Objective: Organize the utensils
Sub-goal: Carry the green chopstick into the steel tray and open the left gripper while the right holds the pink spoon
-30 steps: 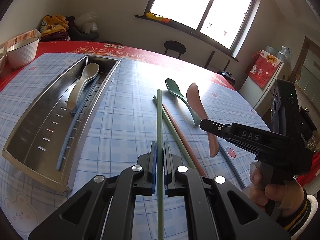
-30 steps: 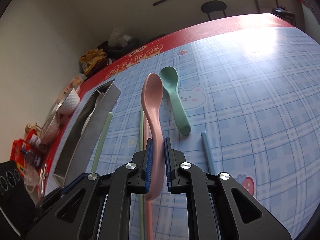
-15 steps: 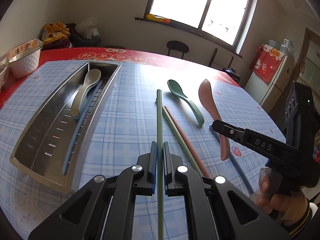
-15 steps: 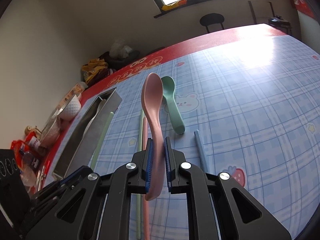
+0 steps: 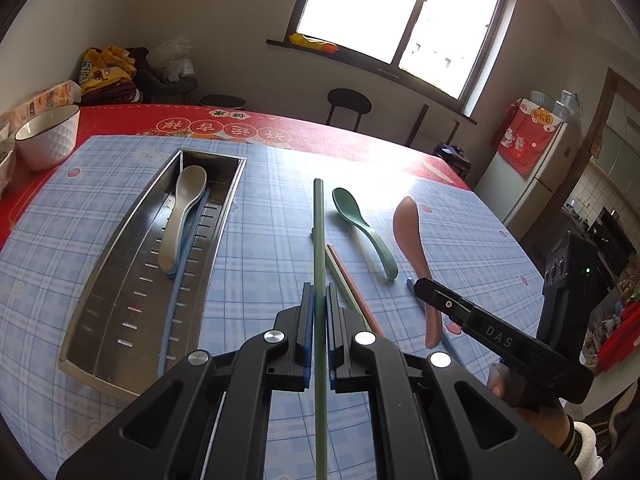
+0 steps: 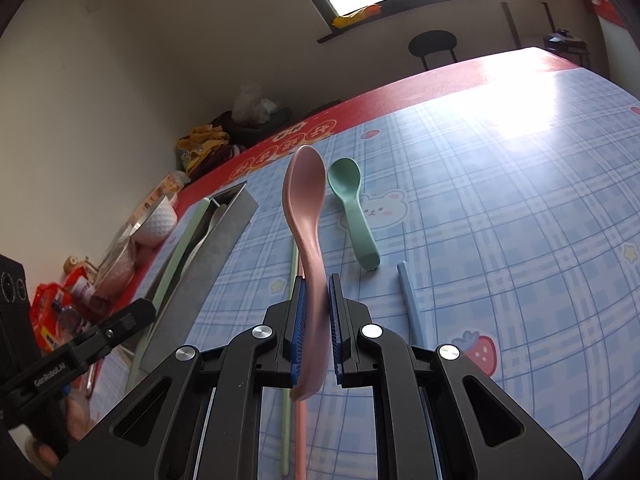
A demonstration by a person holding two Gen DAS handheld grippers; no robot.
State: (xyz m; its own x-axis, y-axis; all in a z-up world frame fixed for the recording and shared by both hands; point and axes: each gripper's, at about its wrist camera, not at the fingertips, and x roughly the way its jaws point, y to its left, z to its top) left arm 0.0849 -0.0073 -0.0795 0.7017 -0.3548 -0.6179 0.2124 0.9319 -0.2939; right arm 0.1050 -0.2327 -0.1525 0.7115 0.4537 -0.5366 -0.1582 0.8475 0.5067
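Note:
My left gripper is shut on a green chopstick, held above the blue checked table and pointing away from me. My right gripper is shut on the handle of a pink spoon, bowl forward, lifted off the cloth; the same pink spoon shows at right in the left wrist view. A steel tray at left holds a grey spoon and a blue chopstick. On the table lie a green spoon, a green and a pink chopstick and a blue chopstick.
A white bowl stands at the table's far left on the red border. Snack packets and jars crowd the left edge beyond the tray. A black stool and a window are behind the table.
The left gripper has risen with the green chopstick, so the tray and table look farther below. The right gripper has tilted slightly, still holding the pink spoon.

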